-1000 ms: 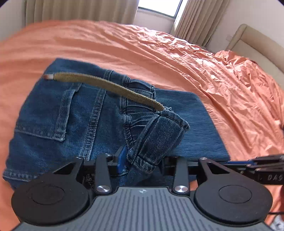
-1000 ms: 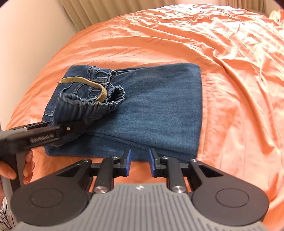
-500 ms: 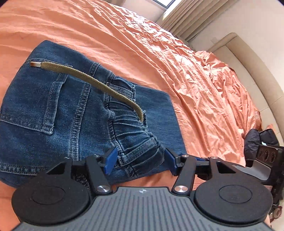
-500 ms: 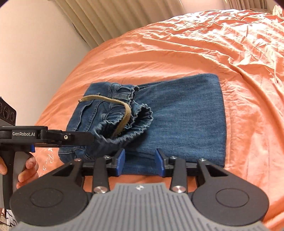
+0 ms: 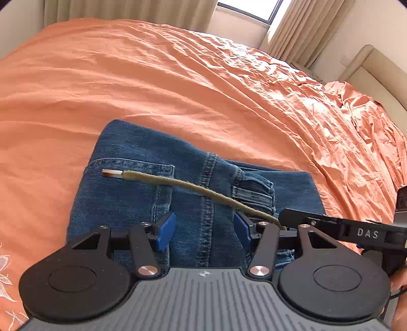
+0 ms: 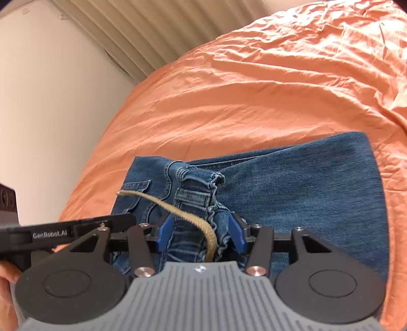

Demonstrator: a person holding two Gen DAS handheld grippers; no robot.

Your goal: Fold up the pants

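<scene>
Folded blue jeans (image 5: 142, 193) lie on the orange bedsheet (image 5: 152, 84), back pocket up, with an olive drawstring (image 5: 193, 187) lying across them. My left gripper (image 5: 204, 230) is open, its blue pads either side of the centre seam, low over the denim. My right gripper (image 6: 201, 233) is open around the gathered waistband (image 6: 195, 196) and the drawstring (image 6: 178, 210); the jeans (image 6: 305, 193) stretch to its right. The right gripper's finger shows at the left wrist view's right edge (image 5: 330, 224); the left gripper's finger shows at the left in the right wrist view (image 6: 76, 226).
The wrinkled orange sheet (image 6: 279, 76) covers the whole bed. Beige curtains (image 5: 127, 10) and a window stand beyond it, a padded headboard (image 5: 376, 66) at the right. A cream wall (image 6: 51, 101) and curtain lie left in the right wrist view.
My left gripper let go of the waistband and shifted left over the seat of the jeans. My right gripper opened wider and moved in around the waistband, which now lies flat.
</scene>
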